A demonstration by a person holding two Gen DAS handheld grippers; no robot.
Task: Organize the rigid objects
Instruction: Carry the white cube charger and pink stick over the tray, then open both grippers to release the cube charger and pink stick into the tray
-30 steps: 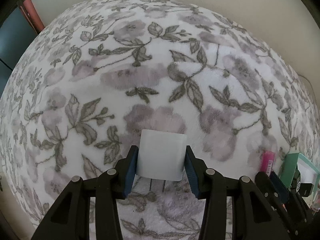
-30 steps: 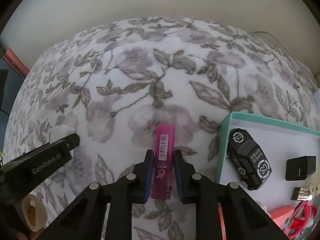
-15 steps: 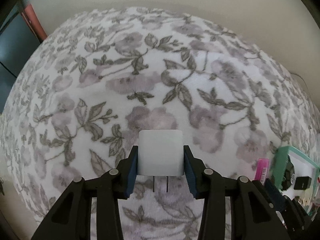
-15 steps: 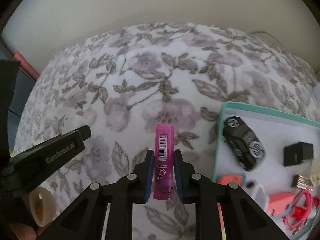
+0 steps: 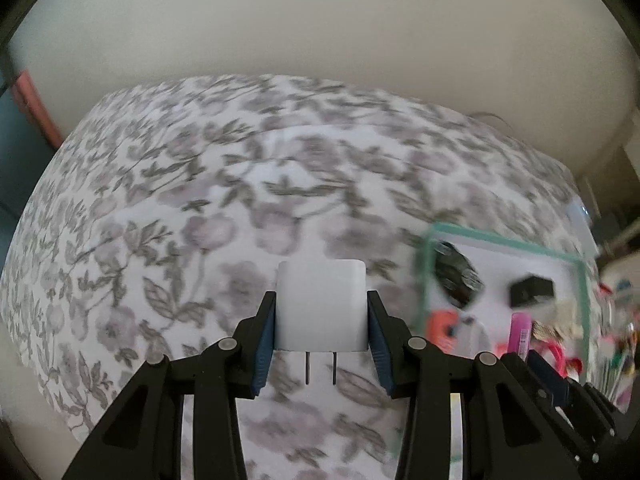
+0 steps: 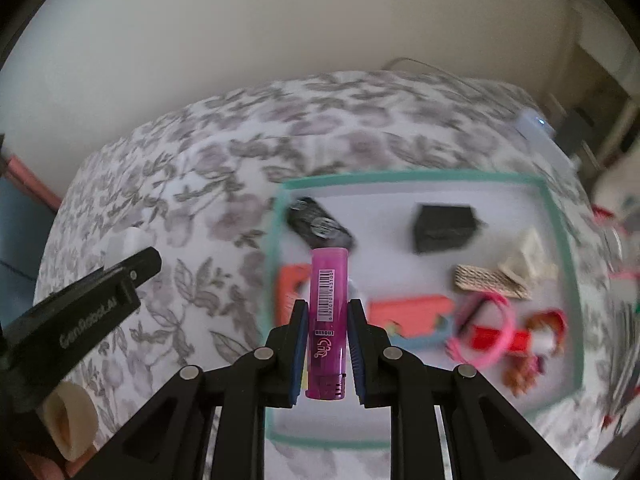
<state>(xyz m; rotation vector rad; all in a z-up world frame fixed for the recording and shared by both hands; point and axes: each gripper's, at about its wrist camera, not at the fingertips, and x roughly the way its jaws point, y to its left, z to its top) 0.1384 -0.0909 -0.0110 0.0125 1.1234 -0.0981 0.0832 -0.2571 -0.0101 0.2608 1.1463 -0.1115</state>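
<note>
Both tongs are loaded right now. The left gripper (image 5: 321, 322) has its blue pads squeezed against the sides of a white charger cube (image 5: 322, 305), two metal prongs poking out the near end toward the camera. It's up off the flowery blanket (image 5: 168, 208), with the teal-rimmed tray (image 5: 496, 242) off to its right.

The right gripper (image 6: 328, 322) is closed tight on a pink lighter (image 6: 329, 312), barcode label facing up, metal cap end toward the camera. The lighter sits over the near-left part of the tray (image 6: 404, 178), and its far tip overlaps a black toy car (image 6: 320, 227) in the tray's far-left corner.

Other stuff in the tray: a black adapter block (image 6: 444, 228) far-middle, a tan woven piece (image 6: 490, 282) to the right, an orange flat thing (image 6: 412, 308) just right of the lighter, a pink hair tie loop (image 6: 486, 332) and something red (image 6: 540, 330) near-right. Everything there is motion-blurred, so I can't tell the finer details.

The left gripper also shows up at the left edge of the right wrist view, charger corner just peeking past it.
</note>
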